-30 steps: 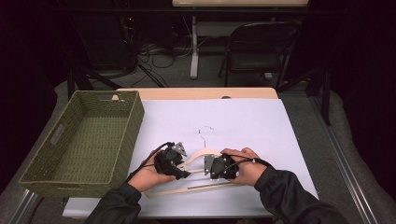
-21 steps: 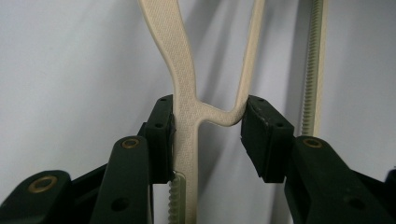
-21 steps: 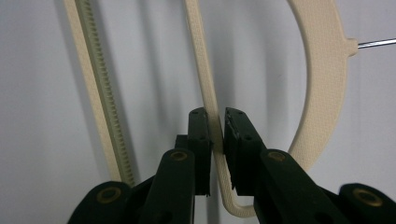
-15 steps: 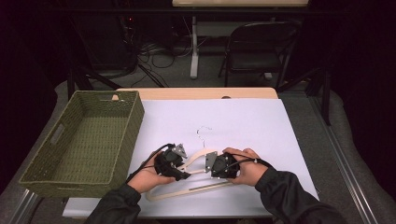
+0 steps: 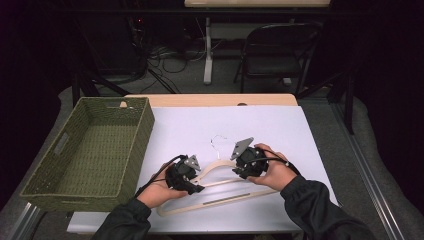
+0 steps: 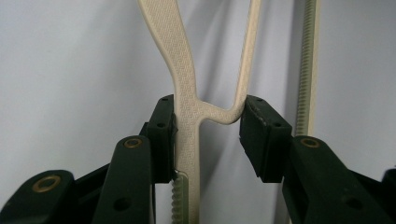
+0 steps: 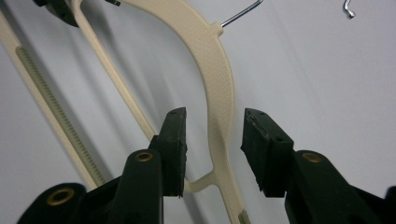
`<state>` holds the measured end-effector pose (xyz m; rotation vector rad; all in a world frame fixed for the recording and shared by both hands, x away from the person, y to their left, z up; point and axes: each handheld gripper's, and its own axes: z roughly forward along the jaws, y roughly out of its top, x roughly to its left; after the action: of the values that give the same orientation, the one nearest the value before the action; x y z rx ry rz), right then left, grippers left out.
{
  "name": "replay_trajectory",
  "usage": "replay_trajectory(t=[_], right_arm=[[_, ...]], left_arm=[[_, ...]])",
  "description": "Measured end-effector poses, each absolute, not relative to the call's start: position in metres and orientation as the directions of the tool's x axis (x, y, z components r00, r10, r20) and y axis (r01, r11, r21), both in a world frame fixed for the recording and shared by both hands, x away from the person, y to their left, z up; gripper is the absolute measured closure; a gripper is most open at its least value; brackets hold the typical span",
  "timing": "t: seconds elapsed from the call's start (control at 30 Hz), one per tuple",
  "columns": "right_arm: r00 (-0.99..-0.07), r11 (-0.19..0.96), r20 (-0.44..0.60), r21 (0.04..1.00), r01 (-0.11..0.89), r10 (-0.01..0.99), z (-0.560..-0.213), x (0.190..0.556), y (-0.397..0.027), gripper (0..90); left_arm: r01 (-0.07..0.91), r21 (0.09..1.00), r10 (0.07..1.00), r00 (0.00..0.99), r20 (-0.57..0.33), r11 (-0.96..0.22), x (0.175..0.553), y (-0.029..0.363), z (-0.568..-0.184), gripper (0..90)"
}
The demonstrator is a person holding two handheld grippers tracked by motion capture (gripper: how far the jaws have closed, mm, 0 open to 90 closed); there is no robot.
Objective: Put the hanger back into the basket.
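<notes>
The cream plastic clothes hanger w/ a thin metal hook (image 5: 212, 185) lies flat on the white table cover (image 5: 280, 125), near the front edge, hook pointing away from the person, well to the right of the green woven basket (image 5: 87, 150). Left gripper (image 5: 192, 187) sits at the hanger's left shoulder; in the left gripper view its jaws stand about half open but bear on the plastic, one pad flat against the textured shoulder arm (image 6: 184, 84), the other touching the thin inner strut where the two join, so it reads as a hold across that fork. Right gripper (image 5: 239, 171) is at the right shoulder: its jaws have just been opening, and in the right gripper view the shoulder arm (image 7: 219, 79) runs between the pads w/ clear gaps on both sides, so no grip there. The ridged trouser bar (image 7: 56, 107) lies off to the side, untouched. Judged step: right side letting go after positioning, left side keeping hold, prob. to carry the hanger toward the basket. Next move calls for the right jaws to clear the arm w/o snagging it, and the left grip to be firm enough that the long hanger doesn't swing or pivot once lifted, hook kept clear of the basket rim.
</notes>
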<state>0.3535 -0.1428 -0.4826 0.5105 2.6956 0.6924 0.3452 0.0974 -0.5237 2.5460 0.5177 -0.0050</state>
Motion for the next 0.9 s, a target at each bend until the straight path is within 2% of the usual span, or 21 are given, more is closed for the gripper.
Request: replay_trajectory(t=[0.13, 0.23, 0.33, 0.4, 0.9], right_arm=[[-0.881, 0.826, -0.208, 0.487, 0.284, 0.425, -0.491, 0.360, -0.134, 57.4], [-0.876, 0.828, -0.207, 0.474, 0.299, 0.435, -0.498, 0.365, -0.129, 59.9], [-0.872, 0.825, -0.205, 0.473, 0.308, 0.444, -0.499, 0.367, -0.126, 69.3], [-0.872, 0.826, -0.209, 0.473, 0.305, 0.442, -0.499, 0.367, -0.125, 72.6], [-0.873, 0.843, -0.309, 0.505, 0.186, 0.378, -0.484, 0.348, -0.127, 73.6]], left_arm=[[0.362, 0.509, 0.360, 0.927, -0.107, -0.781, 0.345, 0.097, -0.524, 58.9], [0.361, 0.510, 0.359, 0.927, -0.108, -0.780, 0.344, 0.097, -0.523, 58.9], [0.363, 0.511, 0.359, 0.927, -0.111, -0.779, 0.344, 0.097, -0.523, 58.9], [0.364, 0.513, 0.358, 0.927, -0.114, -0.778, 0.344, 0.098, -0.522, 59.0], [0.400, 0.551, 0.361, 0.914, -0.184, -0.733, 0.341, 0.104, -0.508, 65.6]])
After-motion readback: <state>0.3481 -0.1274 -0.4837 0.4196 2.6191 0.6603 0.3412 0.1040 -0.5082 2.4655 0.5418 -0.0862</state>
